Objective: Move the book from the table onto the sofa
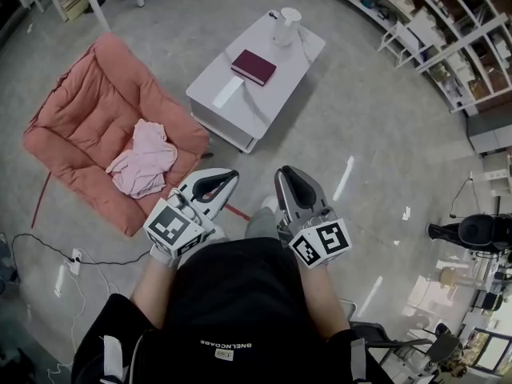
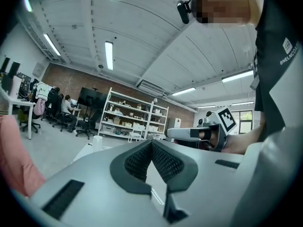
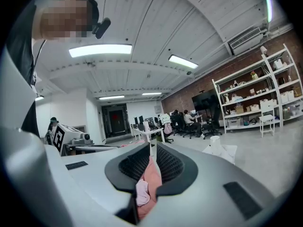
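Left tongs (image 1: 229, 178) and right tongs (image 1: 286, 173), both fully closed and empty, sit near; the book (image 1: 254, 67) lies on the far bench (image 1: 264, 110), right of the sofa (image 1: 84, 122), visible only in head view

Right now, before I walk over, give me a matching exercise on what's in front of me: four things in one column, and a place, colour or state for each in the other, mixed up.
Things:
1. book
2. pink cloth
3. white jug
4. left tool

Descriptions:
A. lying on the sofa
B. shut, with nothing in it
C. dark red, near the middle of the table
D. standing at the table's far end

Pairs: 1-C, 2-A, 3-D, 4-B
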